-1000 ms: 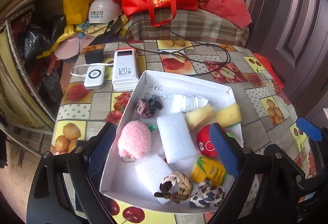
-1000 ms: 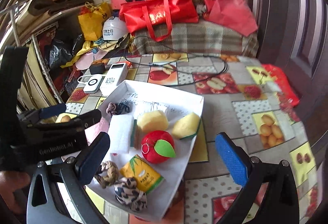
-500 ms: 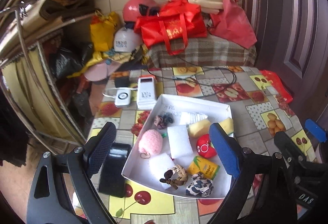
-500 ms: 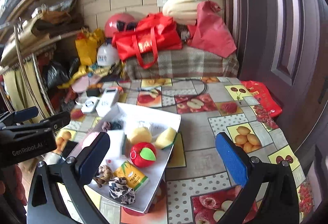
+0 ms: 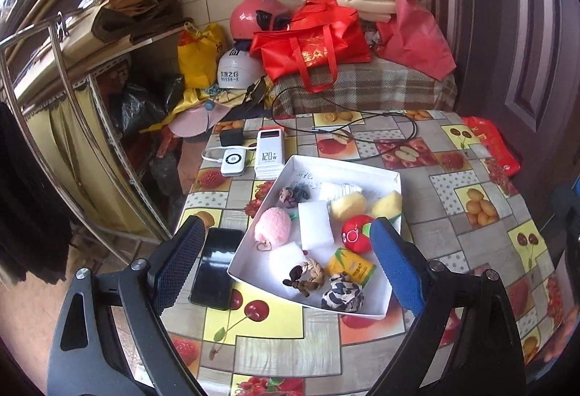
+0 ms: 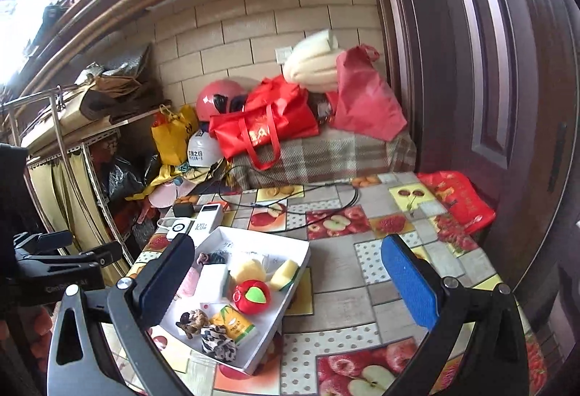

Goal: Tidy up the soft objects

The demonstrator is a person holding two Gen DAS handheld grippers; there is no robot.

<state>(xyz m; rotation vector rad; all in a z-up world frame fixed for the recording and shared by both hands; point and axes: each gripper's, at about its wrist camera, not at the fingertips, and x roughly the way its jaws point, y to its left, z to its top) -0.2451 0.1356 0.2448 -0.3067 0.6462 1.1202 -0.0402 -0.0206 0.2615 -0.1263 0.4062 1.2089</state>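
A white tray (image 5: 362,168) on the fruit-patterned table holds soft things: a pink pompom (image 5: 272,225), white sponges (image 5: 314,223), two yellow sponges (image 5: 348,205), a red apple plush (image 5: 357,233), a yellow juice-box toy (image 5: 349,266), a braided scrunchie (image 5: 306,274) and a leopard scrunchie (image 5: 342,296). My left gripper (image 5: 285,222) hangs open above the tray's near side with nothing between its fingers. My right gripper (image 6: 288,243) is open too, high and to the right of the tray (image 6: 290,243), holding nothing. In the right wrist view the left gripper (image 6: 65,262) shows at the left edge.
A black phone (image 5: 217,269) lies left of the tray. Two white power banks (image 5: 268,155) and a black cable (image 5: 362,131) sit behind it. Red bags (image 5: 311,44), helmets and foam pile up at the back. A metal rack (image 5: 54,98) stands left, a door (image 5: 507,33) right.
Both grippers have pulled back and risen from the tray, which now looks smaller and farther. The phone, rack and wall have come into view. Both jaws stayed wide.
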